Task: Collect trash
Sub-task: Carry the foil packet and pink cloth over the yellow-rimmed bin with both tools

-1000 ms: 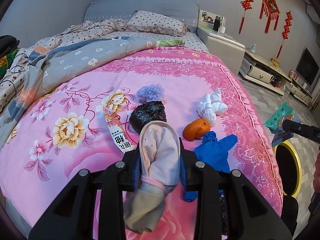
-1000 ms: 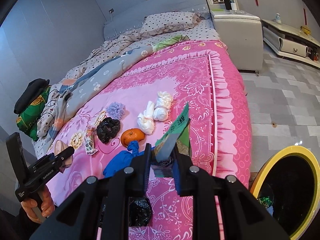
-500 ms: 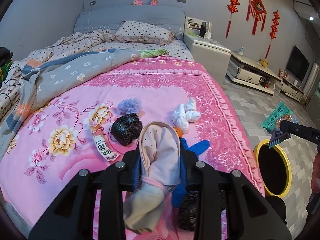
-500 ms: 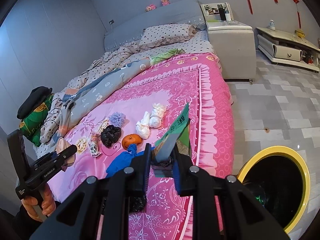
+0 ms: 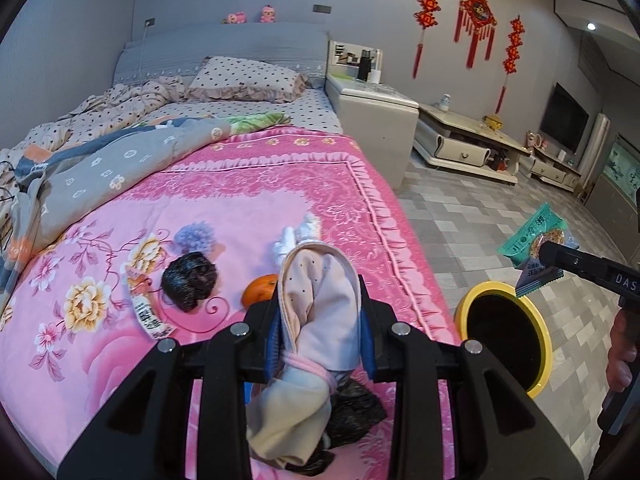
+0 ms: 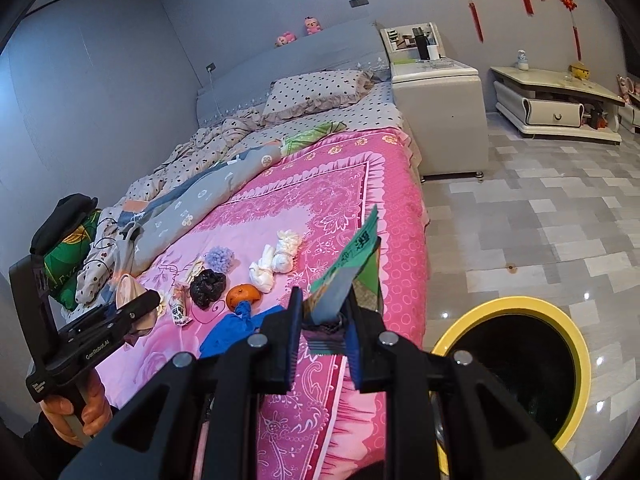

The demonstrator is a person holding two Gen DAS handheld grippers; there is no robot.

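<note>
We see a bed under a pink floral cover, with a black bag, a purple pompom, an orange, white cloth knots, a wrapper and a blue glove lying on it. A grey quilt and a dotted pillow lie further up. On the tiled floor beside the bed stands a yellow-rimmed bin.

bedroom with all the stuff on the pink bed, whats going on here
A person is clearing trash off the bed with a handheld gripper in each hand. The left gripper is shut on a beige cloth bundle, and the right gripper is shut on a green snack wrapper, held near the yellow-rimmed bin on the floor beside the bed. On the pink bedspread lie an orange, a black crumpled bag, white tissue wads, a blue glove and a purple puff.
</note>
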